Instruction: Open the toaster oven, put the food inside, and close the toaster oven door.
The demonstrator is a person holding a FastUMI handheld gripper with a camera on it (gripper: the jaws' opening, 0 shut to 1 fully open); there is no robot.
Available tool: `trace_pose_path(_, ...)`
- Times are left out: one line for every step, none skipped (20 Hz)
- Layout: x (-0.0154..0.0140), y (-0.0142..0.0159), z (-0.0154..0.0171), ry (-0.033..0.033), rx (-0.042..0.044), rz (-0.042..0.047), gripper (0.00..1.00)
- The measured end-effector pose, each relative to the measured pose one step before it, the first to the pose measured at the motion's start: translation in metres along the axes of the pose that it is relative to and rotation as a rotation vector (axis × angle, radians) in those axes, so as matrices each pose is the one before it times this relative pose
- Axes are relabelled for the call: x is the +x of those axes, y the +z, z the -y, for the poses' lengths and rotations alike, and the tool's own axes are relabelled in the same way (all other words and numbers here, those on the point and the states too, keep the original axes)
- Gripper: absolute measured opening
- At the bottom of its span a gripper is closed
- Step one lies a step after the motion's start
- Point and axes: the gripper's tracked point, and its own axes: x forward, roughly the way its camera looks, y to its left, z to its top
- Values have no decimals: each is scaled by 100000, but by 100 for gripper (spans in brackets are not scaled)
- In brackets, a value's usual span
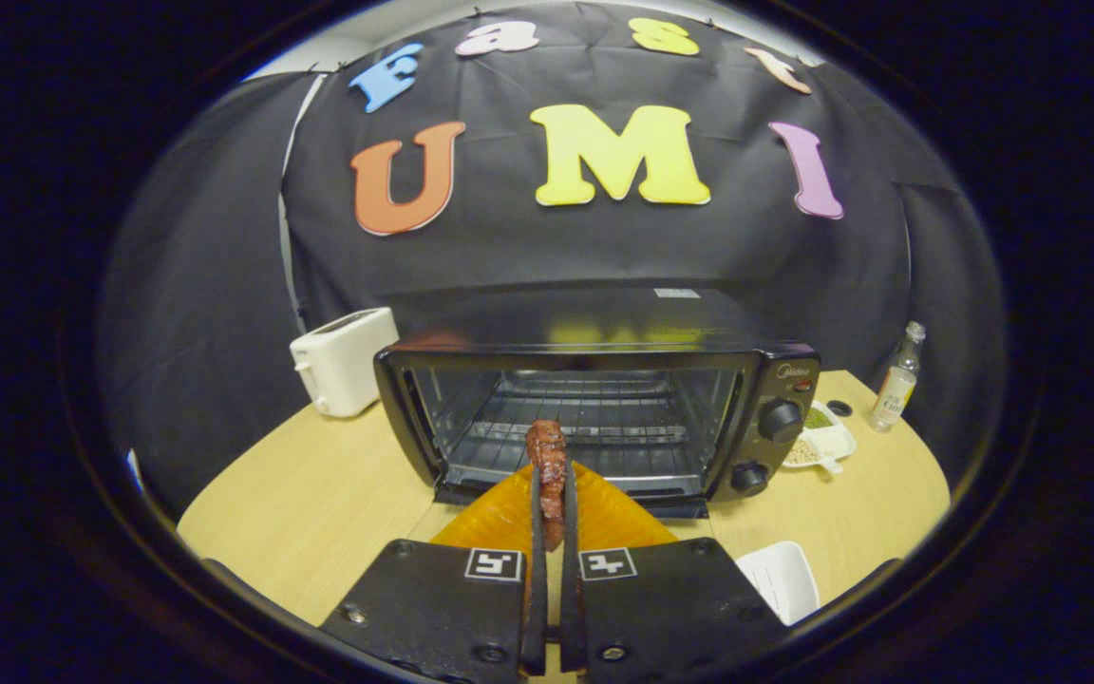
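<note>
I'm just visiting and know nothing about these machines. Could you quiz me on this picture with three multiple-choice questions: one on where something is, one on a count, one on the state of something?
1. Where does the white toaster stand?
A. Beside the toaster oven, on the side away from its knobs
B. On top of the toaster oven
C. Inside the toaster oven

2. How many round knobs are on the toaster oven's front panel?
A. One
B. Two
C. Four

3. What is the gripper doing?
A. Open, holding nothing
B. Shut on the toaster oven's door handle
C. Shut on a piece of reddish-brown food

Answers:
1. A, since it sits on the wooden table next to the oven wall opposite the knobs.
2. B, as one knob sits above the other.
3. C, because both fingers press the food, in front of the oven's open mouth.
</note>
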Motion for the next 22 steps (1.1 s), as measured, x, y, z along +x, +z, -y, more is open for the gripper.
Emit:
trace_pose_path(972,165,231,-1653,1997,2103,9)
trace_pose_path(849,64,169,-1138,2623,1356,9)
trace_pose_path(1037,-145,173,-941,3791,614,9)
trace_pose_path(881,-21,110,-333,5178,317,9)
trace_pose_path(803,61,30,876,6103,467,9)
trace_pose_path(777,124,-112,1447,6271,1054,9)
trace_pose_path(862,135,140,1855,5582,622,9)
trace_pose_path(593,176,154,841,3956,230,9)
trace_pose_path(588,-85,169,1302,3907,-317,9)
trace_pose_path(654,-174,12,2028,4345,-1428,9)
trace_pose_path(463,-184,-157,2734,2957,-2231,10)
trace_pose_path(480,-189,-163,2648,3895,-1894,9)
trace_pose_path(417,-124,141,1191,2738,-1399,10)
trace_pose_path(494,-93,226,566,1699,-1016,10)
trace_pose_path(354,-507,335,-204,591,-1325,10)
trace_pose_path(343,-270,232,-292,668,-674,11)
trace_pose_path(-4,155,-65,680,1406,665,11)
trace_pose_path(276,-103,144,-22,571,184,12)
trace_pose_path(-193,17,175,-409,451,841,12)
trace_pose_path(168,55,125,-760,327,187,13)
trace_pose_path(-1,51,236,-1304,-481,1046,14)
trace_pose_path(-97,341,84,-875,-597,1420,16)
